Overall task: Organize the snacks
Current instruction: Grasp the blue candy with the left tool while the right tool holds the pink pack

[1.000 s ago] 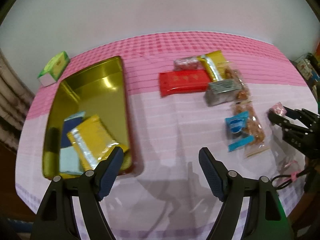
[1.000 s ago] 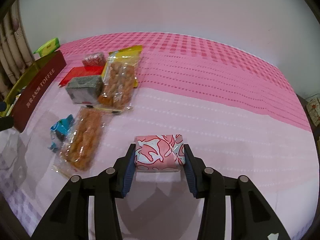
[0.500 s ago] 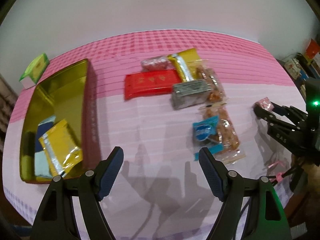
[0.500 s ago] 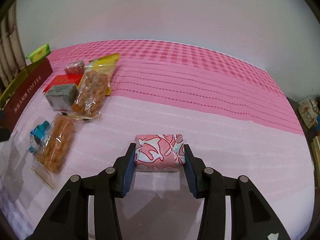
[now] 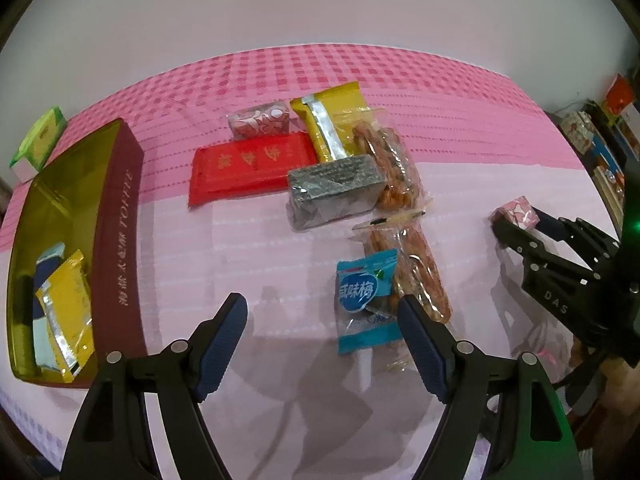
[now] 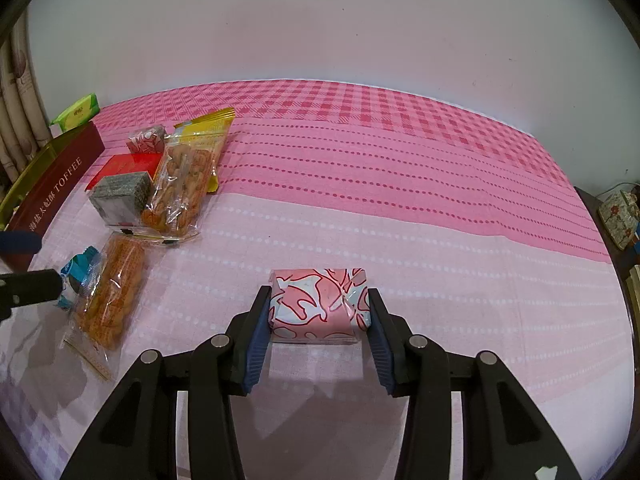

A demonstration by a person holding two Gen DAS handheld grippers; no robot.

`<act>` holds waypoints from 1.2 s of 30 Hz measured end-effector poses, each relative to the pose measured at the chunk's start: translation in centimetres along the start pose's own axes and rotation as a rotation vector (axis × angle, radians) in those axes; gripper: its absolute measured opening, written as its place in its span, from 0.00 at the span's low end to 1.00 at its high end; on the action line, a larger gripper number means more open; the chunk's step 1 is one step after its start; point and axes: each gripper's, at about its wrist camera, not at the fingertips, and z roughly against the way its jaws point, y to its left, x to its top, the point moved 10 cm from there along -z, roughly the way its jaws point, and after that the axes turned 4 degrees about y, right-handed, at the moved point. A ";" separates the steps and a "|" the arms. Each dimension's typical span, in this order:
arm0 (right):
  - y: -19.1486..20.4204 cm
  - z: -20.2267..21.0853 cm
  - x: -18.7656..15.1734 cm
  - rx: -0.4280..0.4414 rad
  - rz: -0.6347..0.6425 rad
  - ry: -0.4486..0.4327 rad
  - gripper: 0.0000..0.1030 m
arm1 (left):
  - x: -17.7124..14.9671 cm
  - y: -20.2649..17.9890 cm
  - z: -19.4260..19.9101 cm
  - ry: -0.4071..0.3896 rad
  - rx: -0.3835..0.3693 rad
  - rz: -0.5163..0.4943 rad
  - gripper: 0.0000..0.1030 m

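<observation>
Snacks risk: the pink patterned packet, pinched only at its ends by the right hand-held gripper, could slip; left hand-held gripper gapes empty.

Each camera sits behind its own tool, looking forward and down across the counter toward the wall-side edge. Both views share the snack pile and toffee tin.
</observation>
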 end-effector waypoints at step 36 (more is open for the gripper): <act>0.0 0.0 0.0 0.002 -0.002 0.002 0.40 | 0.3 0.0 -2.8 0.021 0.018 -0.047 0.38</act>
